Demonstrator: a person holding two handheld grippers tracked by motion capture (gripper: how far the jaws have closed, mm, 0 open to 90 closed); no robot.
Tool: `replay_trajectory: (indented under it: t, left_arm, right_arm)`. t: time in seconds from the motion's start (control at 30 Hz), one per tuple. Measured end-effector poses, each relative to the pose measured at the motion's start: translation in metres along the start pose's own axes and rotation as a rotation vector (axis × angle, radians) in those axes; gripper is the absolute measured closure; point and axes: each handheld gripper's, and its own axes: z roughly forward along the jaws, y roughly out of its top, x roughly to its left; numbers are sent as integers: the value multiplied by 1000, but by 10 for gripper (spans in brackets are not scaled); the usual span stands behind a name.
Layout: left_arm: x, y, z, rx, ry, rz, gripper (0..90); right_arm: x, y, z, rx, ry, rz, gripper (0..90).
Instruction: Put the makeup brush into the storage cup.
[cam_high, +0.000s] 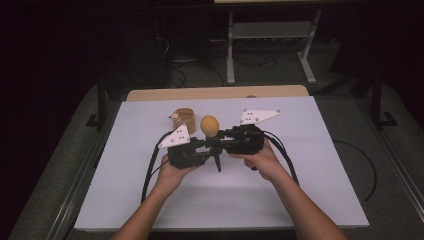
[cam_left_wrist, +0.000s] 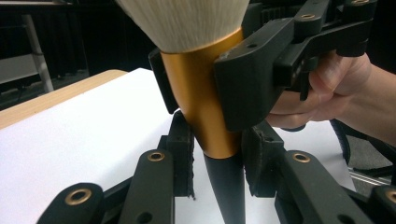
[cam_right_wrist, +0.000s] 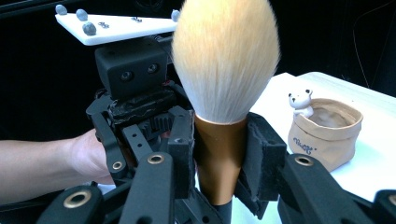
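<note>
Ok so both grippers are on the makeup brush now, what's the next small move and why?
Probably open the right gripper. It clamps the brush on its gold ferrule, and the left gripper grips just below, at the black handle, so the handover looks secured. The pouch stands nearby.

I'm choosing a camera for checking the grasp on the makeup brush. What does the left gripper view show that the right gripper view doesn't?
Left gripper view alone: the brush's black handle tapering down between the left gripper, whose pads close at the gold ferrule's lower end, and the wooden table edge. Right gripper view alone: the full bristle head, the tan pouch with its small bear figure, and the left gripper's white marker plate. Both share the gold ferrule clamped by the right gripper.
</note>
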Motion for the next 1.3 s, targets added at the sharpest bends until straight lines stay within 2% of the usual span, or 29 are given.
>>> replay_trajectory:
  t: [0.2,0.3,0.8,0.9,0.97,1.1,1.3]
  left_arm:
    - [0,0,0,1,2,-4,680]
    - [0,0,0,-6,2,-18,687]
    - [1,0,-1,17,10,-44,711]
    - [2,-1,-1,26,15,-41,712]
    - [2,-1,-1,39,14,-27,713]
    - [2,-1,-1,32,22,-38,713]
    - [5,-1,-4,33,38,-39,713]
  right_arm:
    - [0,0,0,0,0,2,657]
    - [1,0,0,1,-3,-3,657]
    - [1,-1,1,14,-17,-31,656]
    - [2,0,1,20,-31,-50,619]
    - [1,0,0,11,-42,-47,569]
    - [0,0,-1,15,-52,-50,447]
    - [-4,1,-6,7,-70,-19,285]
